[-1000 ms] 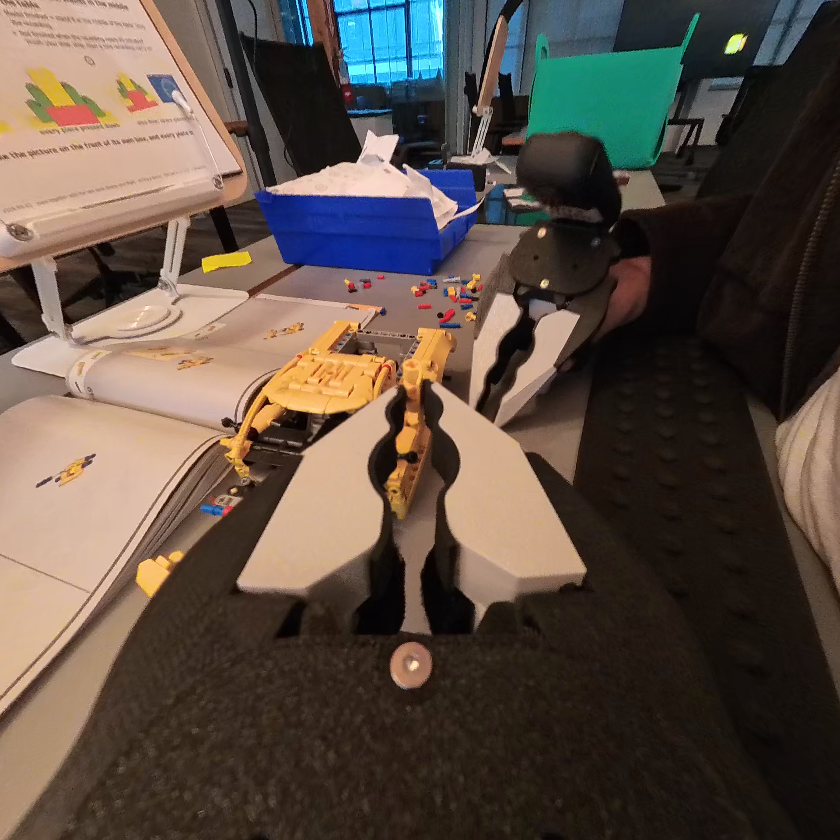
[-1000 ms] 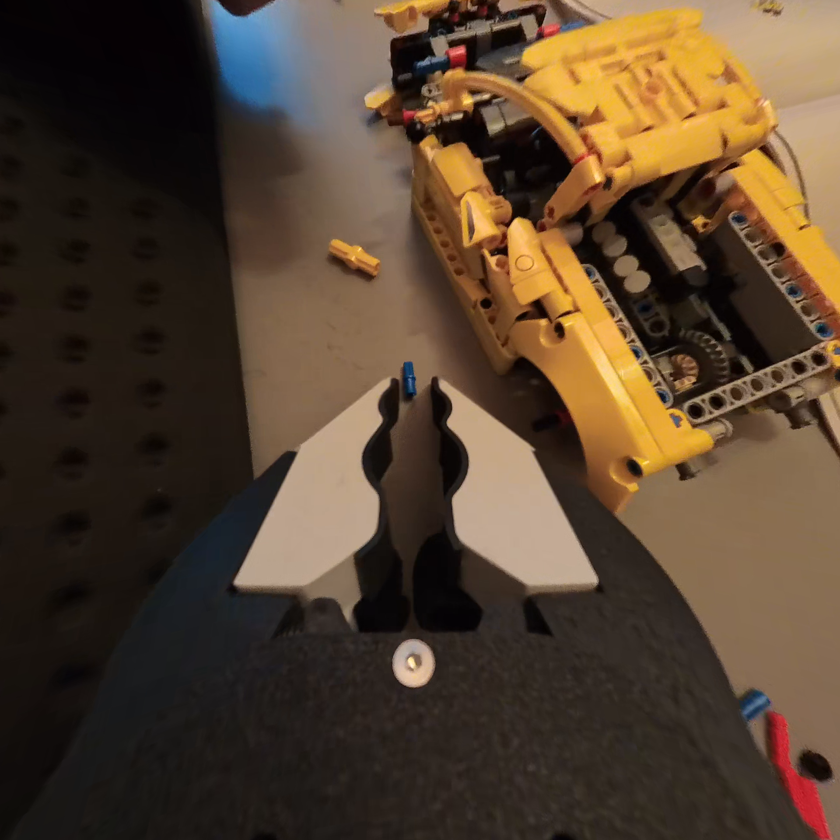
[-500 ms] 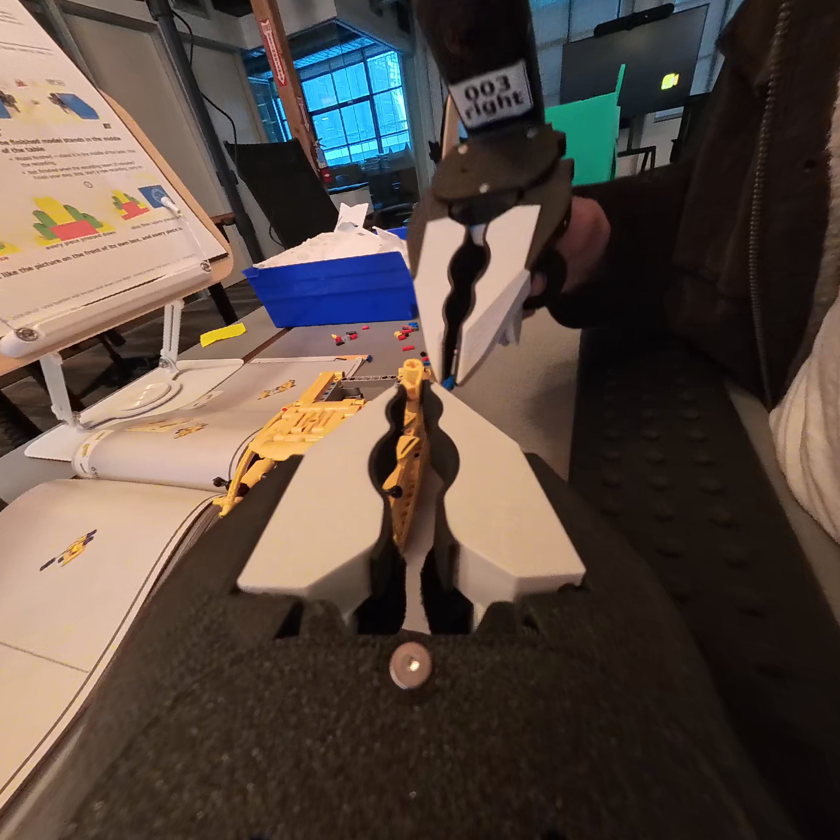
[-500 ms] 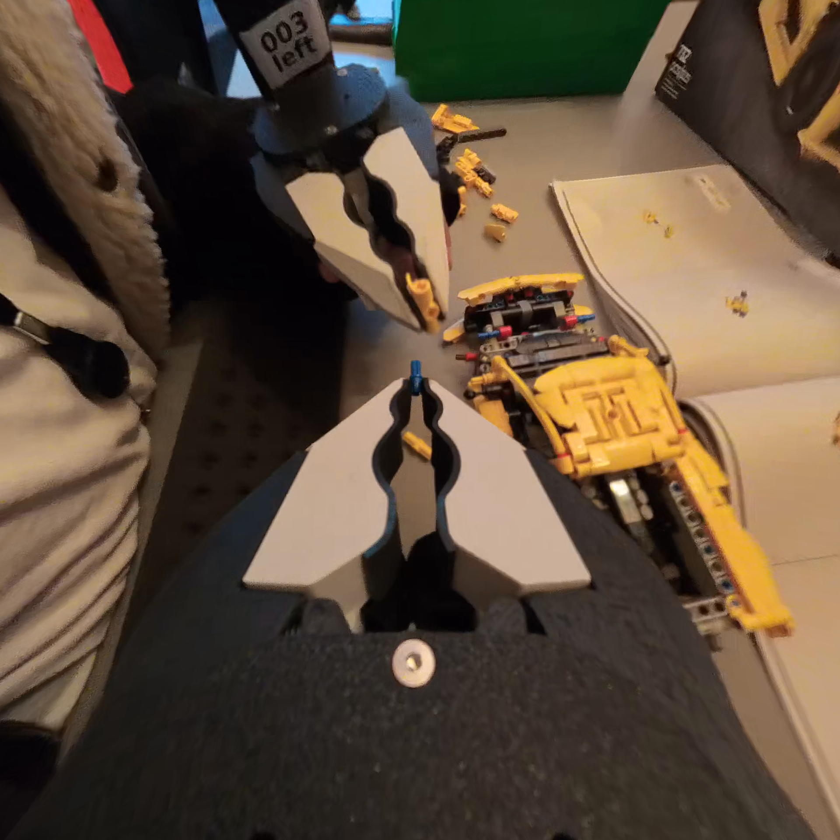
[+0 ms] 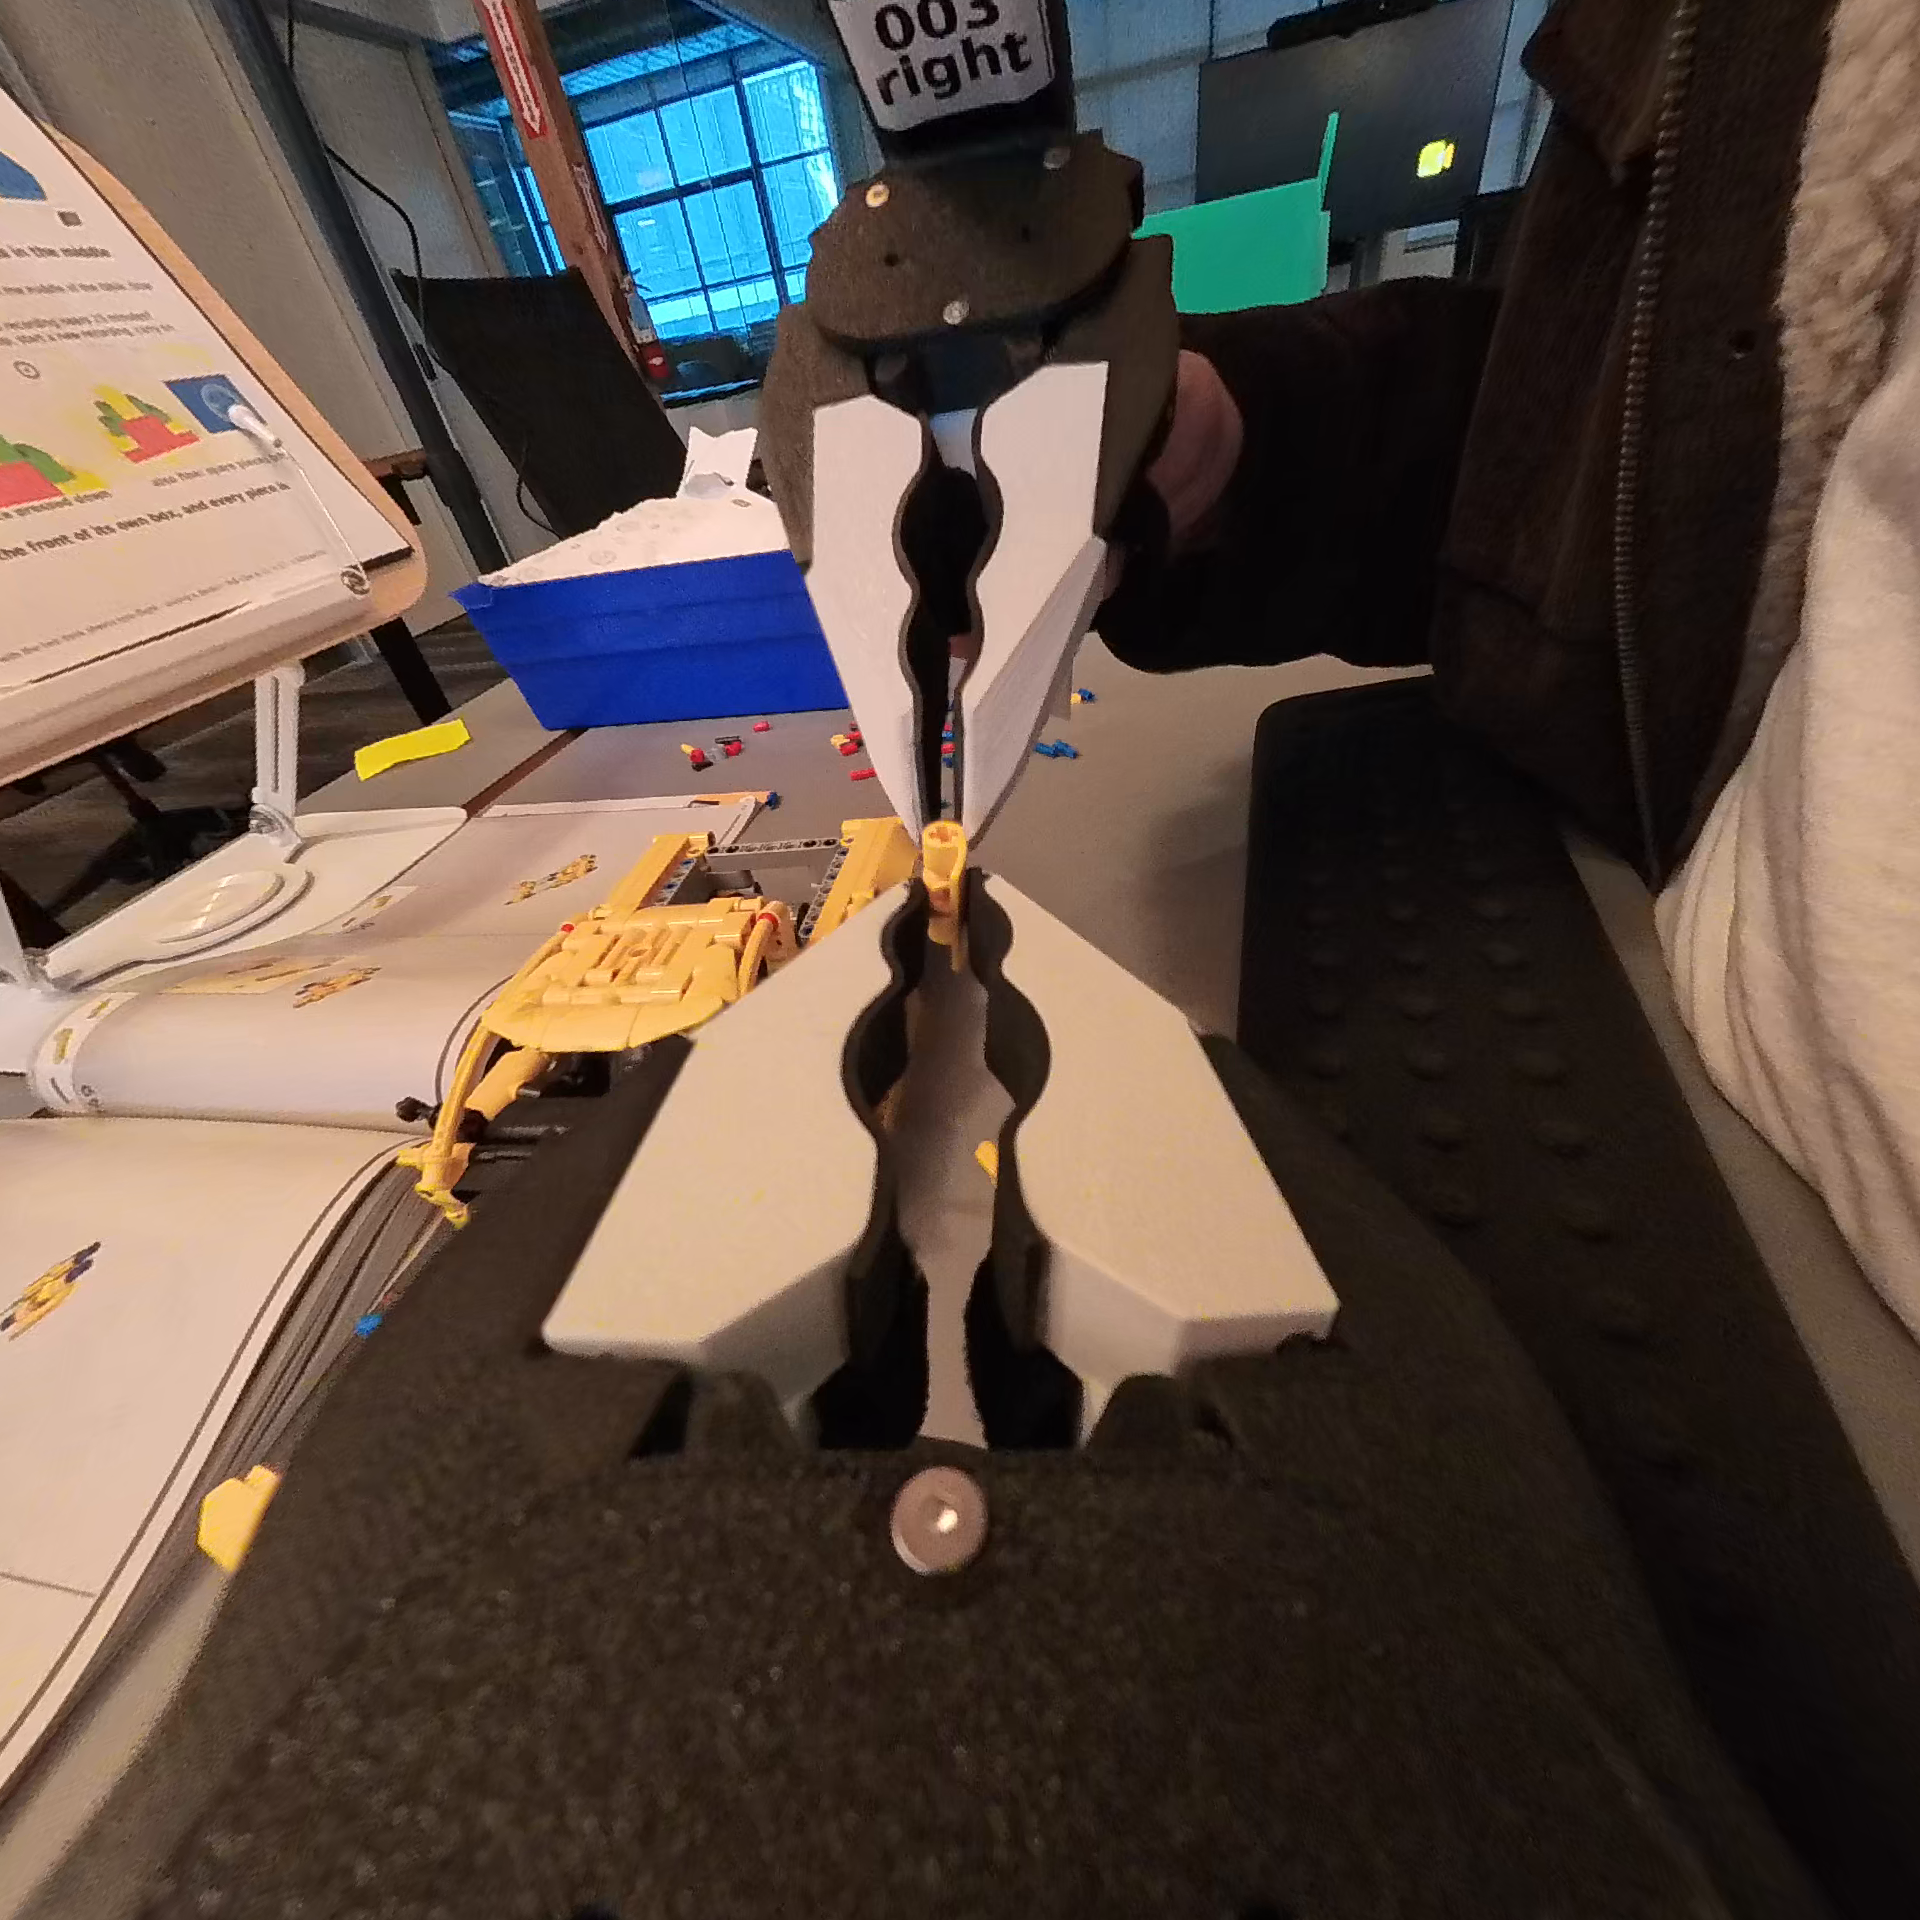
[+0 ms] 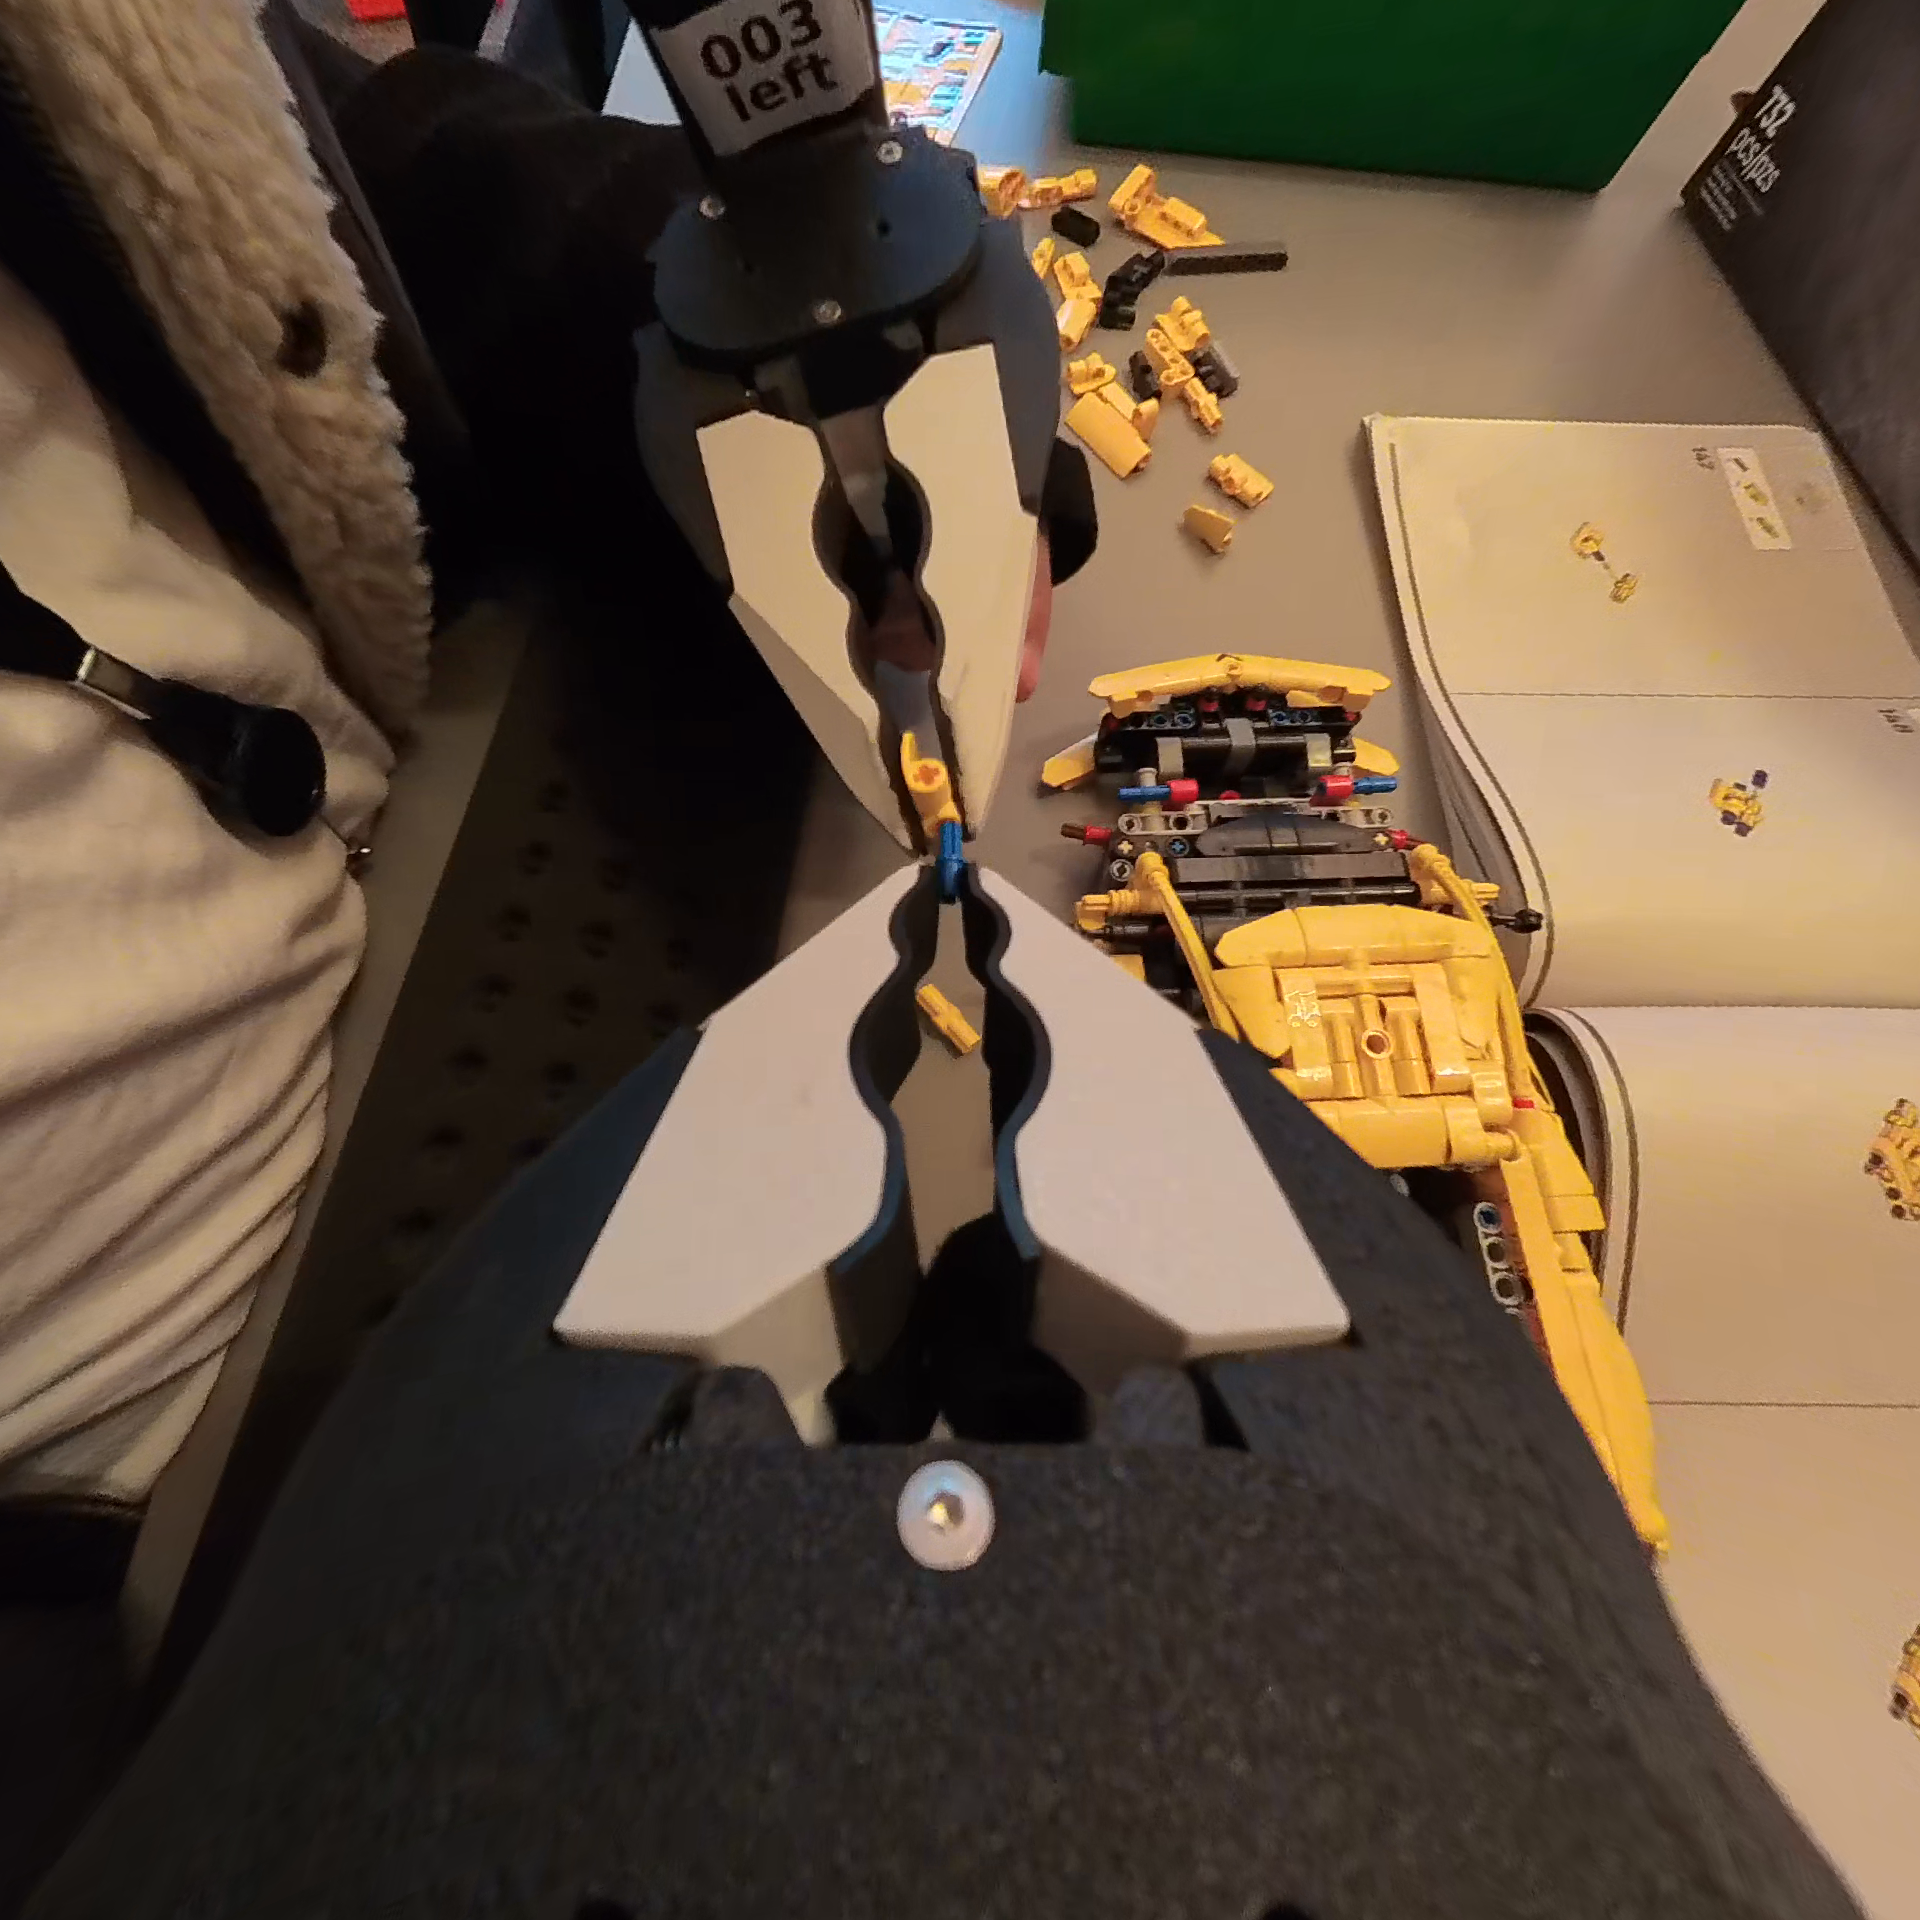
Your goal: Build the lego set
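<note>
My left gripper (image 5: 943, 883) is shut on a small yellow connector piece (image 5: 943, 873), held in the air above the table. My right gripper (image 6: 945, 878) is shut on a small blue pin (image 6: 947, 860). The two grippers meet tip to tip; the blue pin touches the yellow connector (image 6: 928, 792). The right gripper also shows in the left wrist view (image 5: 940, 810), the left gripper in the right wrist view (image 6: 935, 821). The partly built yellow car (image 6: 1351, 1018) lies on the grey table beside the open manual; it also shows in the left wrist view (image 5: 644, 966).
An open instruction manual (image 6: 1714, 831) lies right of the car. Loose yellow and black pieces (image 6: 1143, 343) lie beyond it, a loose yellow pin (image 6: 945, 1018) below the grippers. A blue bin (image 5: 665, 634), small loose pins (image 5: 727, 743), a stand with a sheet (image 5: 156, 468) and a black mat (image 5: 1455, 987) surround the work area. Less than 4 cm separates the two grippers' tips.
The right gripper picked the blue pin up from the table and rose. Both grippers have come together until the pin meets the yellow connector. The yellow piece now sits at the left fingertips.
</note>
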